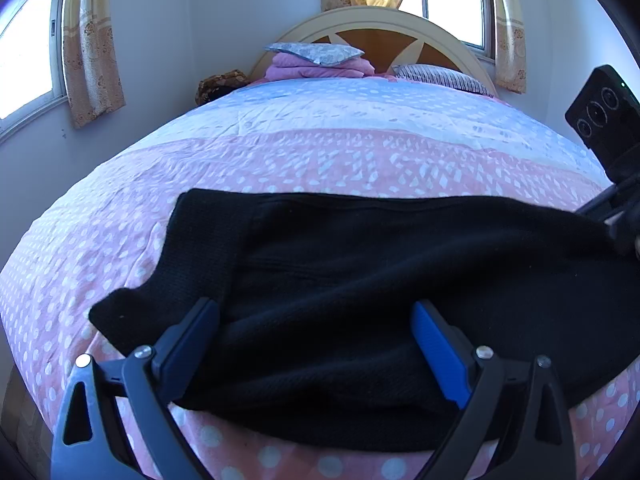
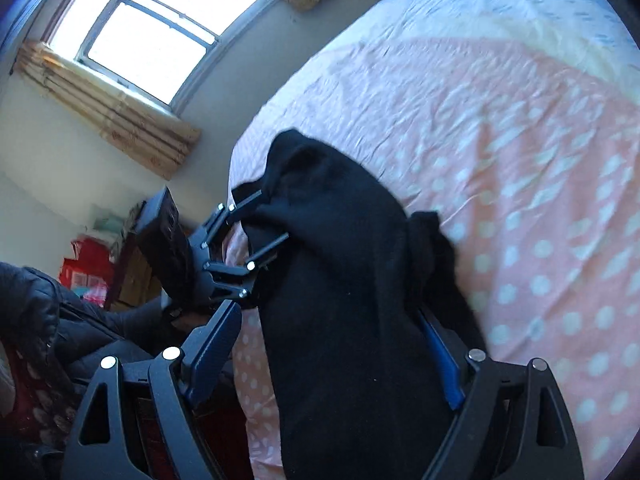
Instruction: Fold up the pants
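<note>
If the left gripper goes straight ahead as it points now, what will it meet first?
Probably the black pants: the left gripper stands open with the cloth lying between and ahead of it, on the pink bedspread.

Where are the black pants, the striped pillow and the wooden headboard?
black pants [image 1: 360, 272]: left wrist view, middle of the fabric.
striped pillow [image 1: 440, 76]: left wrist view, its top face.
wooden headboard [image 1: 384, 40]: left wrist view, brown centre panel.

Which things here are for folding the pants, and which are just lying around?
For the job: black pants, left gripper, right gripper, bedspread underneath.

Just lying about: pillows, pink blanket pile, curtains.
</note>
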Available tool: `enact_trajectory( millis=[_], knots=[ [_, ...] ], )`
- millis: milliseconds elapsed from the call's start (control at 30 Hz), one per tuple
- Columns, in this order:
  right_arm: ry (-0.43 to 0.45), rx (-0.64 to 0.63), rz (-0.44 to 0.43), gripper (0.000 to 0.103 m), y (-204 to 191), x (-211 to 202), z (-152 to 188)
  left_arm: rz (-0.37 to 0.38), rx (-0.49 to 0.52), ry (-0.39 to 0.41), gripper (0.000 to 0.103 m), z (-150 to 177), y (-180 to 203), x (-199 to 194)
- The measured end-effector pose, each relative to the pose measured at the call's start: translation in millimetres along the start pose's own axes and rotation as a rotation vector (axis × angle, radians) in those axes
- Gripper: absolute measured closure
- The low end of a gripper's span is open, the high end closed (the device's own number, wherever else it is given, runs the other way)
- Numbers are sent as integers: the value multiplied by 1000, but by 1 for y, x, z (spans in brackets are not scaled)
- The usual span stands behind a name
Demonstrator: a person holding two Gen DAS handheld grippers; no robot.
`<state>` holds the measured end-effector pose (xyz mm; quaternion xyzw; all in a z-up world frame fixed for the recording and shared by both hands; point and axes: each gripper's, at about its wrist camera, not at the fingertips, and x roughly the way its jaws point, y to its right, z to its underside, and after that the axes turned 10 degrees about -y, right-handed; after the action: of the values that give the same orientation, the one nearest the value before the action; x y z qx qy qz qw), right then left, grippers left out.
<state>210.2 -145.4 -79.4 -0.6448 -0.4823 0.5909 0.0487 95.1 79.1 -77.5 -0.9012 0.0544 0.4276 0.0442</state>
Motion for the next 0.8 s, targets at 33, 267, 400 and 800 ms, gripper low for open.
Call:
enact_trajectory(
  millis=[33, 267, 400, 800],
  knots=[
    [-26, -32, -56, 16, -5, 3, 0, 1, -1, 1, 4, 1, 0, -1],
    [49, 101, -219, 16, 19, 9, -20, 8, -4, 5, 4, 1, -1, -1],
    [71, 139, -242, 16, 17, 26, -34, 10, -5, 7, 4, 1, -1, -1],
    [293, 481, -527, 26, 97, -6, -42, 22, -9, -4, 4, 0, -1, 1]
  ],
)
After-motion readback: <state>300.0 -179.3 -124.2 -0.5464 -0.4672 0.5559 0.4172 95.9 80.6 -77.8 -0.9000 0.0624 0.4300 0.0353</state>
